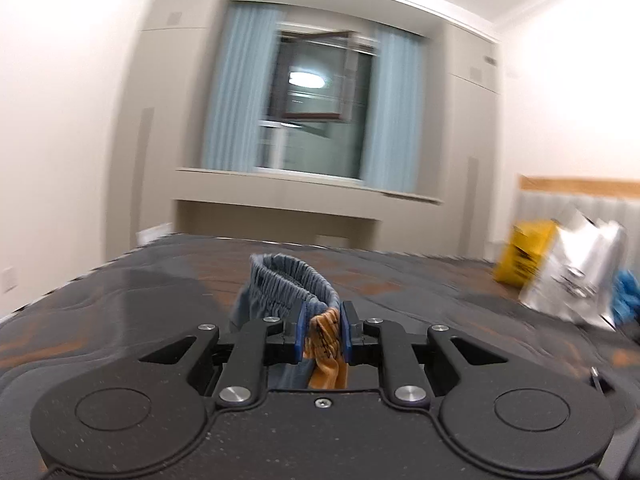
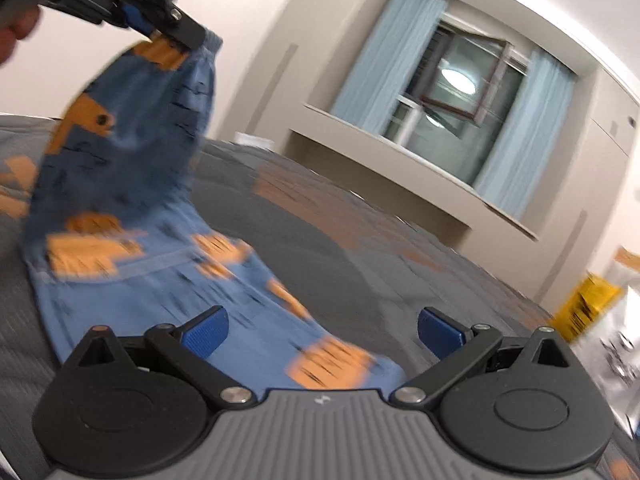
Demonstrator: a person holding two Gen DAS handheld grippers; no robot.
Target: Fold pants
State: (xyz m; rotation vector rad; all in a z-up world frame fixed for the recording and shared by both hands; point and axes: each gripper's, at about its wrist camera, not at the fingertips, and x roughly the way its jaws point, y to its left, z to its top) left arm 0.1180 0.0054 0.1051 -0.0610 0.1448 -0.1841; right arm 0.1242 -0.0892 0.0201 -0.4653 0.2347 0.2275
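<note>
left wrist view looks along the left gripper point(image 1: 323, 334), whose blue pads are drawn in narrow and clamped on a bunch of the pants point(image 1: 288, 280): the gathered elastic waistband curls up just beyond the fingertips, and a fold of orange-printed cloth is squeezed between the pads. beyond it lies the bed point(image 1: 120, 300) with its dark grey and rust-orange cover, and off to the right near the padded headboard point(image 1: 560, 200) sit a yellow packet point(image 1: 524, 252) and a silvery bag point(image 1: 576, 268), touching each other, with something blue point(image 1: 626, 292) at the frame's edge that i can't make out. straight ahead is the window point(image 1: 316, 108) flanked by pale blue curtains point(image 1: 236, 88); everything is streaked with blur. from the right wrist view, the right gripper point(image 2: 323, 330) stands wide, its pads well apart and pressing on nothing, hovering over the lower end of the pants point(image 2: 160, 200). the pants, blue with orange patches, run from under that gripper across the bed cover and rise at the far left, where the left gripper point(image 2: 160, 28) holds the waistband end up off the bed, so the cloth hangs down in a slack curve. part of a hand point(image 2: 18, 26) shows behind that lifted gripper at the top left corner.
</note>
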